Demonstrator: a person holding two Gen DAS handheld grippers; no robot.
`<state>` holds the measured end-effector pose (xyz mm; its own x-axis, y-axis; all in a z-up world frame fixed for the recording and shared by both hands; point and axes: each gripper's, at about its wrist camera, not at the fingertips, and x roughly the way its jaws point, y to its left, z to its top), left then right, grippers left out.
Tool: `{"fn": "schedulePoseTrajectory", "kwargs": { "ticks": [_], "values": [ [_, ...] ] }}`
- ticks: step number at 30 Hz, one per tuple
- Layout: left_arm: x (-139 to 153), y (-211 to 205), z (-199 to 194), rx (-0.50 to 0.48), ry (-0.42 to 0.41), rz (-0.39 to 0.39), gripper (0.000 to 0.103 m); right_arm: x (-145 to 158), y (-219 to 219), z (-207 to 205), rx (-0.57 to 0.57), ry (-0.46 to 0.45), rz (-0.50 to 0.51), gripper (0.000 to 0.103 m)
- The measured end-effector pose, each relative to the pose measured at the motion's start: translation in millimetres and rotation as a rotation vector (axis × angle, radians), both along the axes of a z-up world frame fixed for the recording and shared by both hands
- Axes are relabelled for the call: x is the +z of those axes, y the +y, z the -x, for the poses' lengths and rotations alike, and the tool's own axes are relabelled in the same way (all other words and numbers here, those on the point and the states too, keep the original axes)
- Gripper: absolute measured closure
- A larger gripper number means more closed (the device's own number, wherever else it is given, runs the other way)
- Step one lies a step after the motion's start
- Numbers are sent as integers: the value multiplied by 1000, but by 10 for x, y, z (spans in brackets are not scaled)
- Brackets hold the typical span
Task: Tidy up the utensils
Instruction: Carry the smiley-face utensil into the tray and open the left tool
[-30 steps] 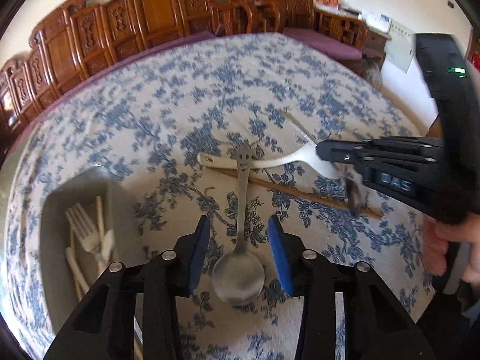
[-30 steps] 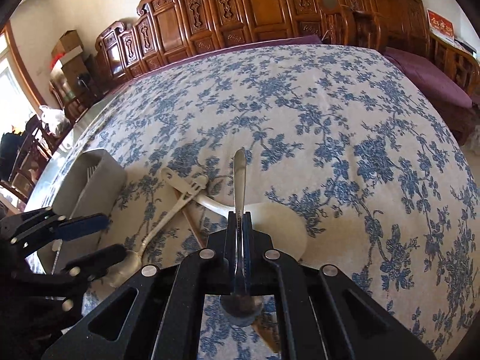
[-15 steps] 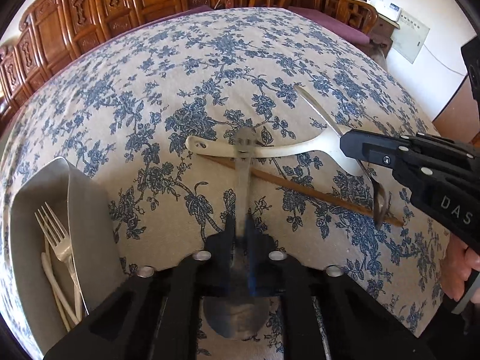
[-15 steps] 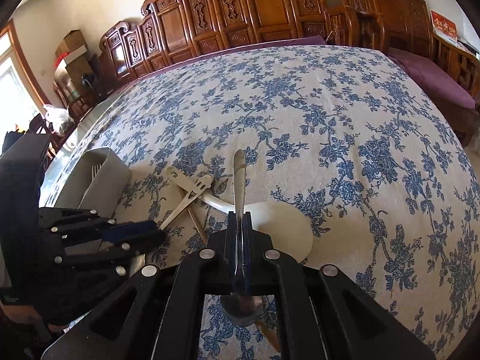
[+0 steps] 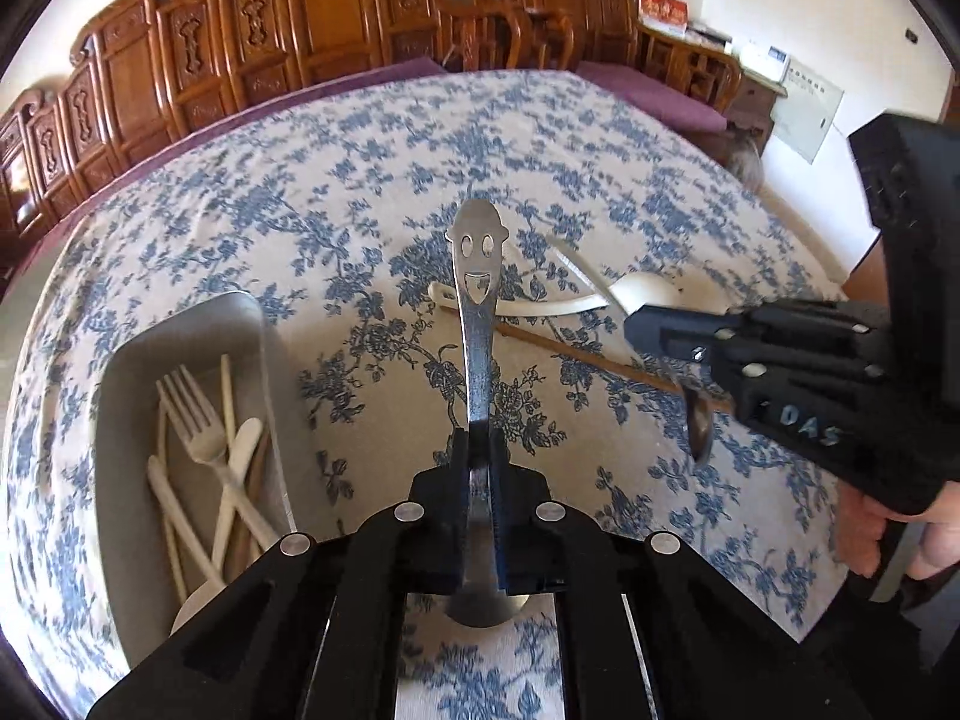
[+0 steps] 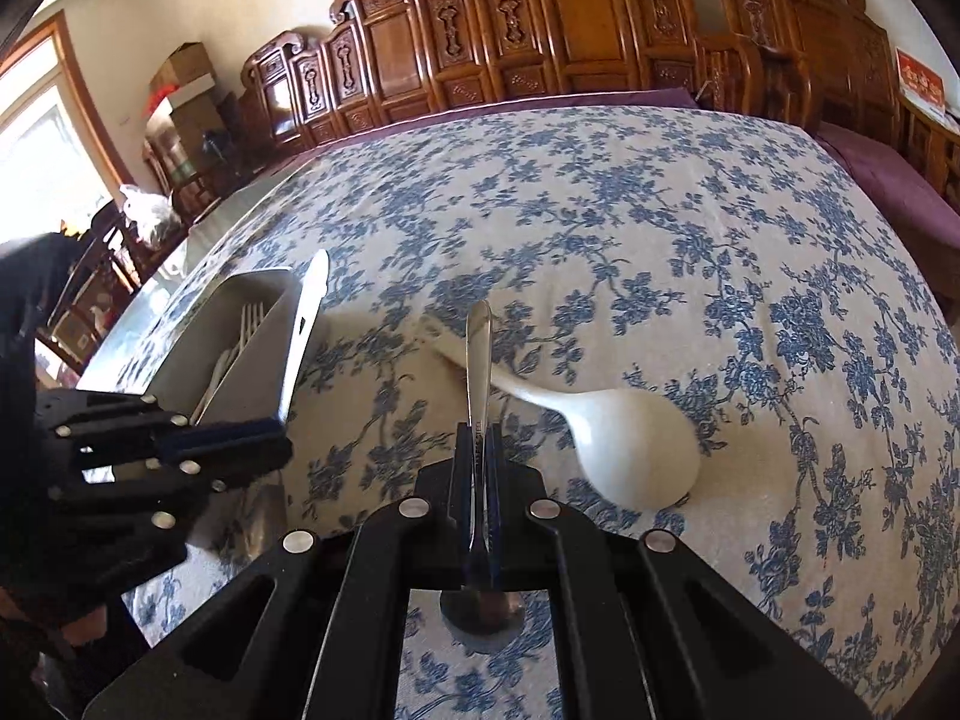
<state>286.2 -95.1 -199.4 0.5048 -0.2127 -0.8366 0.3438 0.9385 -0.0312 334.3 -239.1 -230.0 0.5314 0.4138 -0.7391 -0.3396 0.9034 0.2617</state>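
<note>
Two grippers, two metal spoons — confirm?

— Confirmed. Left gripper (image 5: 478,468) has its jaws pressed onto the neck of a smiley-face spoon (image 5: 475,312), handle pointing away and raised clear of the floral tablecloth (image 5: 372,180), bowl hanging below the fingers.

— And the right?

— Right gripper (image 6: 478,468) is clamped edge-on around the handle of a plain steel spoon (image 6: 478,360); its bowl sits under the jaws, close to the camera. From the left wrist view that same gripper (image 5: 678,330) is at the right side, spoon bowl dangling beneath it.

— Location of the storage?

— Grey utensil tray (image 5: 180,324) lies on the cloth at the left, holding a white plastic fork (image 5: 198,420), a white plastic knife, and pale sticks; some overlap, count uncertain.

— Loose items?

— White ladle-type spoon (image 6: 630,444) rests on the cloth ahead of the right gripper, bowl down. A wooden chopstick (image 5: 576,354) lies diagonally just beside it, partly hidden behind the right gripper.

— Surroundings?

— Carved wooden chairs (image 6: 540,18) line the far edge of the table.
</note>
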Motion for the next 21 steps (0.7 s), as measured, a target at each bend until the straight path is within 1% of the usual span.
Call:
{"fn": "schedulePoseTrajectory", "kwargs": {
  "ticks": [4,11,15,21],
  "values": [
    [83,70,93,8,-24,23,98,30,49,70,7,-13,13,98],
    [210,154,197,4,-49,34,98,104,120,149,26,-32,11,98],
    [361,258,284,14,-82,46,98,198,168,210,39,-55,-2,98],
    [479,469,360,34,-115,58,98,358,273,323,68,-96,-26,98]
  ]
}}
